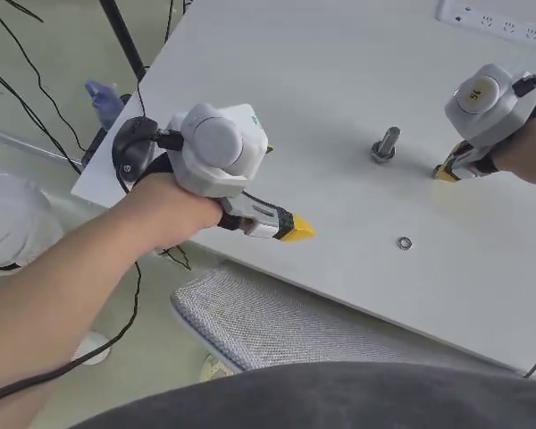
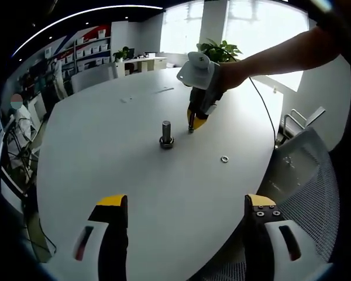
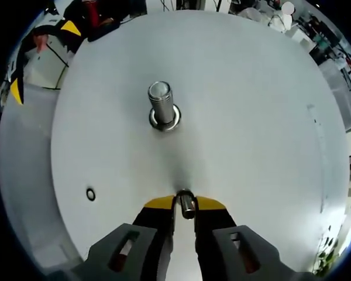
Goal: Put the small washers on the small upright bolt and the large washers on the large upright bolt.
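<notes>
Right gripper view: clamped small bolt (image 3: 187,205)

Upright bolt (image 2: 166,133), loose washer (image 2: 225,158) nearby

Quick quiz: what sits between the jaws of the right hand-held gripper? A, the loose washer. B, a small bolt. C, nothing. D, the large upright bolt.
B: the right hand-held gripper is shut on the small bolt, while the large bolt and the loose washer stand apart on the table.
</notes>
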A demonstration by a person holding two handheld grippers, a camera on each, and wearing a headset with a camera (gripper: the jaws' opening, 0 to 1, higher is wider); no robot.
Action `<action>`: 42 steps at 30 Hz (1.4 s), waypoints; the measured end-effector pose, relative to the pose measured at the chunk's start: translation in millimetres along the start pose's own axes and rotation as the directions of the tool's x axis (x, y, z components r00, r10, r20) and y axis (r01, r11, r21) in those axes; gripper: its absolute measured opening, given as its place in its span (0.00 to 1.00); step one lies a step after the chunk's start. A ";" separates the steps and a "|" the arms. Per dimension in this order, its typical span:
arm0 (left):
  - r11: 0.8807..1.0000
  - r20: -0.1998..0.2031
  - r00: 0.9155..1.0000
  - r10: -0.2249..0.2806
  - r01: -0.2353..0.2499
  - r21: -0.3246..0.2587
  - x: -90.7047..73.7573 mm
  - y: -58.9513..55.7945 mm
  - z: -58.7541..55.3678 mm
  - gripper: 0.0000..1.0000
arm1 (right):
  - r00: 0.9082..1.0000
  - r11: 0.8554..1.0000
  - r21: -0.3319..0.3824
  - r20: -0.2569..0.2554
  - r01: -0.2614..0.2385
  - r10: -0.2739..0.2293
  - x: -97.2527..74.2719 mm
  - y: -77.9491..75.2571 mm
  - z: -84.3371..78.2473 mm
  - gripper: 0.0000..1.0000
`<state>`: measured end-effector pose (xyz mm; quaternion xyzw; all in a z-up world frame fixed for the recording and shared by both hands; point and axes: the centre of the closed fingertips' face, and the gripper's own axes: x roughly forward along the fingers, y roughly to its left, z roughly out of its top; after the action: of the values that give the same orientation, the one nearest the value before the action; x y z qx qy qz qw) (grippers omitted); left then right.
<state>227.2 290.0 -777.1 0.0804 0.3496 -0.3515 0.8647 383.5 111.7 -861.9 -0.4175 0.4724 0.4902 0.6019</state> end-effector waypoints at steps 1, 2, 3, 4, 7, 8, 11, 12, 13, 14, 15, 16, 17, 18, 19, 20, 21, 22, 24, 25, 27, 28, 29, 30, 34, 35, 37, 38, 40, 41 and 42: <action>1.000 0.002 1.000 0.001 -0.001 0.003 -0.2 0.4 0.8 0.82 | 1.000 1.000 0.000 -0.001 -0.001 0.001 2.0 -1.3 -0.4 0.12; 1.000 0.003 1.000 0.002 -0.002 0.002 -0.6 0.5 1.3 0.82 | 1.000 1.000 -0.004 -0.002 0.000 0.000 2.9 -1.9 -1.0 0.12; 1.000 0.009 1.000 0.001 -0.001 -0.002 -1.0 0.7 2.6 0.82 | 1.000 1.000 -0.005 0.001 0.003 -0.003 2.3 -1.3 -0.5 0.13; 1.000 0.014 1.000 0.001 -0.001 -0.004 -1.3 1.0 3.3 0.83 | 1.000 1.000 -0.002 0.004 0.002 -0.002 2.1 -1.3 -0.2 0.13; 1.000 0.017 1.000 0.005 -0.005 -0.008 -1.8 1.6 4.0 0.84 | 1.000 1.000 0.002 0.009 -0.002 0.002 0.8 0.7 0.9 0.13; 1.000 0.015 1.000 0.008 -0.008 -0.012 -2.1 2.1 3.6 0.86 | 1.000 1.000 0.007 0.009 -0.005 0.005 0.5 0.9 0.7 0.13; 1.000 0.019 1.000 0.007 -0.007 -0.014 -2.7 1.5 3.8 0.87 | 1.000 1.000 0.008 0.009 -0.006 0.006 1.3 0.8 1.2 0.13; 1.000 0.020 1.000 0.008 -0.007 -0.014 -2.8 1.2 3.7 0.87 | 1.000 1.000 0.006 0.008 -0.006 0.006 2.0 0.1 1.1 0.13; 1.000 0.019 1.000 0.007 -0.007 -0.014 -2.7 0.6 3.3 0.87 | 1.000 1.000 0.005 0.005 -0.005 0.005 1.2 1.4 1.5 0.13; 1.000 0.018 1.000 0.006 -0.005 -0.013 -2.6 0.0 2.8 0.87 | 1.000 1.000 0.004 0.003 -0.004 0.004 1.0 1.6 1.4 0.13; 1.000 0.015 1.000 0.004 -0.003 -0.013 -2.3 -0.8 1.9 0.87 | 1.000 1.000 0.002 0.001 -0.003 0.003 0.7 2.2 1.7 0.13; 1.000 0.013 1.000 0.003 -0.003 -0.011 -2.2 -1.2 1.5 0.86 | 1.000 1.000 0.003 0.000 -0.002 0.002 0.6 2.3 1.7 0.13; 1.000 0.013 1.000 0.003 -0.003 -0.011 -2.2 -1.5 1.3 0.86 | 1.000 1.000 0.006 0.000 -0.002 0.002 0.3 2.9 2.0 0.13; 1.000 0.014 1.000 0.003 -0.002 -0.013 -2.2 -1.9 1.0 0.86 | 1.000 1.000 0.005 0.001 -0.002 0.002 0.2 3.1 1.9 0.13; 1.000 0.013 1.000 0.002 -0.002 -0.015 -2.3 -2.1 0.6 0.86 | 1.000 1.000 0.003 0.002 -0.003 0.003 2.5 0.5 1.7 0.13; 1.000 0.009 1.000 0.002 -0.002 -0.016 -2.4 -2.3 -0.5 0.85 | 1.000 1.000 0.003 0.004 -0.005 0.005 2.9 -0.1 1.5 0.13; 1.000 0.006 1.000 0.002 -0.002 -0.014 -2.5 -2.5 -1.3 0.85 | 1.000 1.000 0.004 0.005 -0.005 0.005 2.5 0.6 1.6 0.13; 1.000 0.001 1.000 0.002 -0.002 -0.015 -2.4 -2.7 -2.5 0.85 | 1.000 1.000 0.008 0.006 -0.005 0.005 2.7 0.3 1.5 0.13; 1.000 0.001 1.000 0.000 0.000 -0.014 -2.3 -3.1 -3.2 0.84 | 1.000 1.000 0.007 0.005 -0.008 0.008 3.7 -0.7 1.5 0.13; 1.000 -0.001 1.000 0.001 -0.001 -0.012 -2.4 -3.2 -3.6 0.84 | 1.000 1.000 0.009 0.004 -0.009 0.009 3.5 -0.3 1.6 0.14; 1.000 -0.007 1.000 0.000 0.000 -0.014 -2.6 -3.8 -4.7 0.84 | 1.000 1.000 0.007 0.005 -0.007 0.007 4.7 -1.2 1.6 0.18; 1.000 -0.006 1.000 0.000 0.000 -0.009 -2.6 -3.9 -4.3 0.84 | 1.000 1.000 0.013 0.005 -0.007 0.007 5.9 -1.8 0.9 0.21; 1.000 -0.005 1.000 0.002 -0.002 -0.007 -2.9 -3.5 -4.1 0.84 | 1.000 1.000 0.016 0.005 -0.007 0.007 5.1 -0.5 1.0 0.21; 1.000 -0.004 1.000 0.003 -0.003 -0.008 -3.2 -3.0 -4.1 0.84 | 1.000 1.000 0.015 0.006 -0.006 0.006 4.6 0.3 0.9 0.21; 1.000 0.000 1.000 0.010 -0.010 -0.013 -4.5 -1.6 -4.2 0.83 | 1.000 1.000 0.009 0.004 -0.011 0.011 5.3 0.4 0.0 0.23; 1.000 -0.004 1.000 0.010 -0.010 -0.016 -4.7 -2.1 -5.5 0.83 | 1.000 1.000 0.008 0.000 -0.012 0.012 4.4 1.1 -0.4 0.23; 1.000 -0.007 1.000 0.009 -0.009 -0.012 -4.8 -3.5 -7.0 0.83 | 1.000 1.000 0.008 0.000 -0.013 0.013 2.7 2.0 -0.2 0.23; 1.000 -0.007 1.000 0.008 -0.008 -0.011 -4.9 -4.2 -7.2 0.83 | 1.000 1.000 0.009 0.001 -0.012 0.012 1.8 2.1 0.0 0.23; 1.000 -0.007 1.000 0.005 -0.005 -0.011 -5.0 -6.0 -7.2 0.83 | 1.000 1.000 0.010 0.008 -0.015 0.015 -0.1 2.6 0.7 0.23; 1.000 -0.007 1.000 0.005 -0.005 -0.011 -5.1 -6.4 -7.1 0.83 | 1.000 1.000 0.006 0.008 -0.016 0.016 -1.8 3.8 1.2 0.23; 1.000 -0.009 1.000 0.005 -0.005 -0.010 -5.4 -6.8 -7.3 0.83 | 1.000 1.000 -0.001 0.009 -0.013 0.013 -3.0 4.0 1.3 0.23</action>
<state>216.0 290.7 -778.2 0.0783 0.3550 -0.3470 0.8645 379.5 113.1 -858.8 -0.4124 0.4721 0.4964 0.6005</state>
